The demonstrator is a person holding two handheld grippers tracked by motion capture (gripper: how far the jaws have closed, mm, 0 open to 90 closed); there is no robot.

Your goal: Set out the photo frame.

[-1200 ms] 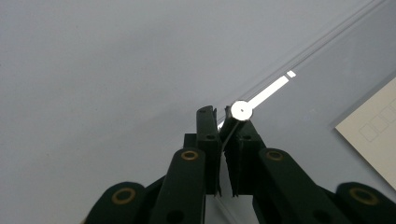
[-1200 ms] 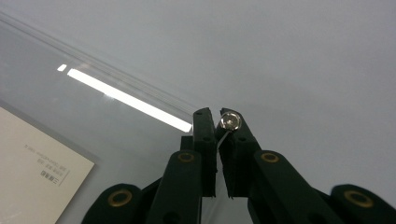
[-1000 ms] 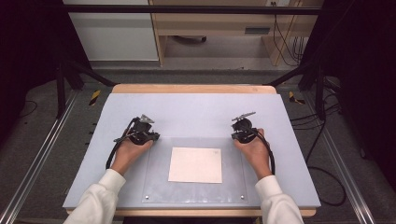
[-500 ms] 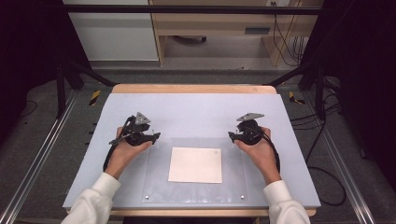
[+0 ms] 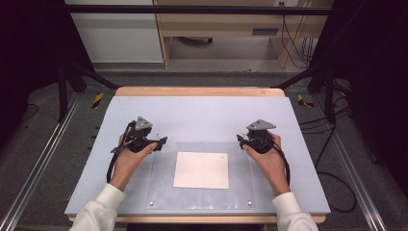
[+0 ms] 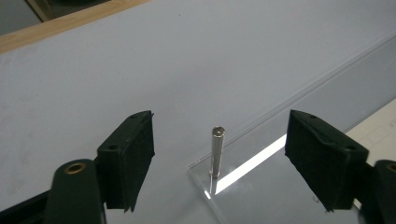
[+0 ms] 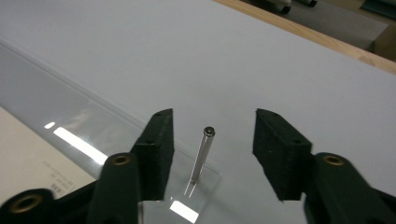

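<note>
A clear plastic plate (image 5: 163, 187) lies on the grey-blue table mat (image 5: 207, 115), with a white sheet of paper (image 5: 201, 170) at its middle. A thin metal pin stands at each far corner of the plate. My left gripper (image 5: 156, 143) is at the far left corner. Its jaws stand open on either side of the pin (image 6: 217, 151), not touching it; in its own view the gripper (image 6: 219, 116) is wide apart. At the far right corner my right gripper (image 5: 245, 140) is also open (image 7: 215, 114), with that corner's pin (image 7: 203, 154) upright between the jaws.
Small fasteners mark the plate's near corners (image 5: 151, 203) (image 5: 249, 202). The table's wooden far edge (image 5: 197, 91) lies beyond the mat. Metal rails (image 5: 43, 163) run along both sides, and cables (image 5: 332, 144) trail on the floor at the right.
The right gripper has shifted a little to the right and nearer the person. The left gripper has barely moved, turning slightly at the plate's corner.
</note>
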